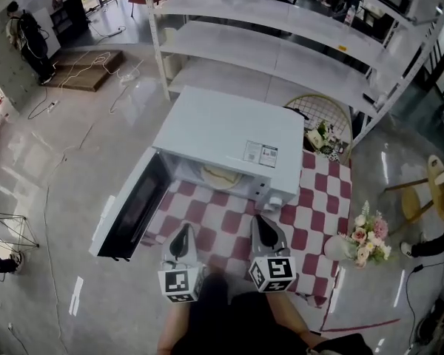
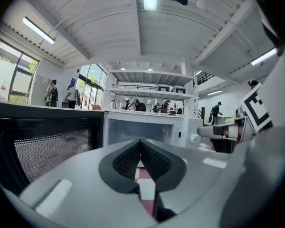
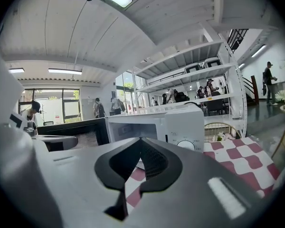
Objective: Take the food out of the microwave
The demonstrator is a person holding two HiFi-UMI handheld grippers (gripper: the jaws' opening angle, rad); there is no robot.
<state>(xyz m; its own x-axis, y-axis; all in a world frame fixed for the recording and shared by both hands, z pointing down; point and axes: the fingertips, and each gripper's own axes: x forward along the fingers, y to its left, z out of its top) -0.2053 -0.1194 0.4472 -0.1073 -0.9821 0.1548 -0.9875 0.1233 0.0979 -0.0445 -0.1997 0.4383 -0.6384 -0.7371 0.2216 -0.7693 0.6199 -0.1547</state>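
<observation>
We hold both tongs clenched on nothing. The left gripper [image 1: 183, 234] and right gripper [image 1: 264, 226] sit side by side, tips toward the boxy white microwave oven [image 1: 233, 128] just ahead of them. Its long side runs across our tips and its open mouth faces them. The dark-windowed door [image 1: 133, 205] hangs wide, out past the left gripper. The food [image 1: 220, 176], a flat, pale cream round, lies level inside the cavity, ahead of the gap between the tongs and apart from both. Being round, it shows no long axis, and only its near arc shows beneath the oven's roof. Red-and-white checked cloth [image 1: 318, 198] lies under both tongs.
</observation>
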